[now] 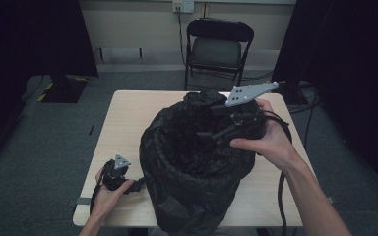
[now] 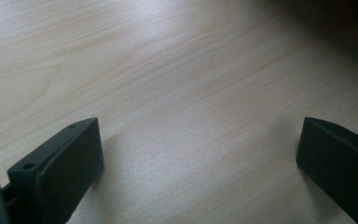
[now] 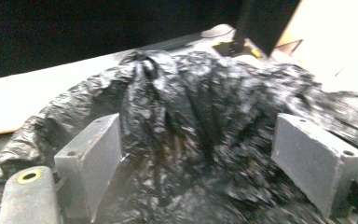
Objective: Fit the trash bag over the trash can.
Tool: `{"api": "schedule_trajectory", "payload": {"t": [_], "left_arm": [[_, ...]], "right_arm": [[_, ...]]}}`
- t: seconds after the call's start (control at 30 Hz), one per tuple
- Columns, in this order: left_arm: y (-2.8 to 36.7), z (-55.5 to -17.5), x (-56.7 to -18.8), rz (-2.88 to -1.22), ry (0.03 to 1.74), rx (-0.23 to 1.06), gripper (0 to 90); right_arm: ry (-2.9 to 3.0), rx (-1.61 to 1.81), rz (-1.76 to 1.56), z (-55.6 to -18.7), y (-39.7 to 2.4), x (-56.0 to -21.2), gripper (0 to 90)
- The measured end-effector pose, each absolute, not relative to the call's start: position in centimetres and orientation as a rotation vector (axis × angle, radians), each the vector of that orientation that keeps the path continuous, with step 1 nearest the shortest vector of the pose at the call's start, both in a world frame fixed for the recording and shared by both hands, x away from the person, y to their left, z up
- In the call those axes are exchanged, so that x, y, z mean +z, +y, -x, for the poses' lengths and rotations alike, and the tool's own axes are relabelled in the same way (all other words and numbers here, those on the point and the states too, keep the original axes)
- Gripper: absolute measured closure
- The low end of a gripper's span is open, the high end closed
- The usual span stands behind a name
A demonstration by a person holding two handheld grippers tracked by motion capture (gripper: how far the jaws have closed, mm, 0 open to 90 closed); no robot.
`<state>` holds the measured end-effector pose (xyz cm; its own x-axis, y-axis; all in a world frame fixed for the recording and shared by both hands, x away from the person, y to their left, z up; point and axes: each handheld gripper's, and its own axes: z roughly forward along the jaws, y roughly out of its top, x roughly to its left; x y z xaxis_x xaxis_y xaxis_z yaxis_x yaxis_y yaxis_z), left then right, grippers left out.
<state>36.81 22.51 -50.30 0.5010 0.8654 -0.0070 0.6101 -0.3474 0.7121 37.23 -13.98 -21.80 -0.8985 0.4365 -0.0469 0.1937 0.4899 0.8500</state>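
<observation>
Black crinkled plastic bin bag point(image 1: 197, 162), standing mid-table near the front edge, wants its bunched rim centred between the right gripper point(image 3: 198, 154)'s wide-apart jaws before closing, while the left gripper point(image 2: 198, 154), jaws apart, rests empty on the pale wooden table point(image 2: 168, 70).

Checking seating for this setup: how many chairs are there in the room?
1: a black folding chair beyond the table's far edge, by the back wall. Others may be hidden in the dark sides.
</observation>
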Motion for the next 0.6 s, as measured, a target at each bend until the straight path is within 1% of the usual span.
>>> {"api": "schedule_trajectory", "payload": {"t": [0.2,0.27,0.33,0.43,0.47,0.53,0.57,0.6], "left_arm": [[22.5,-36.7,-50.3,-2.085,1.21,0.499,0.0],[22.5,-36.7,-50.3,-2.085,1.21,0.499,0.0],[22.5,-36.7,-50.3,-2.086,1.211,0.497,0.0],[22.5,-36.7,-50.3,-2.087,1.212,0.497,0.0],[22.5,-36.7,-50.3,-2.087,1.212,0.497,0.0],[22.5,-36.7,-50.3,-2.086,1.212,0.497,0.0],[22.5,-36.7,-50.3,-2.086,1.212,0.497,0.0],[22.5,-36.7,-50.3,-2.086,1.212,0.497,0.0]], "right_arm": [[2.407,1.415,-0.619,-36.4,-16.8,-22.6,12.5],[2.399,1.421,-0.627,-36.3,-17.2,-22.7,12.6],[2.331,1.446,-0.687,-36.0,-19.1,-23.2,12.5],[2.302,1.445,-0.709,-35.8,-20.0,-23.4,12.4],[2.265,1.447,-0.734,-35.4,-21.1,-23.8,12.4],[2.252,1.45,-0.748,-35.3,-21.6,-24.0,12.4],[2.21,1.463,-0.79,-35.0,-22.9,-24.4,12.5],[2.198,1.468,-0.803,-34.9,-23.3,-24.5,12.4]]}}
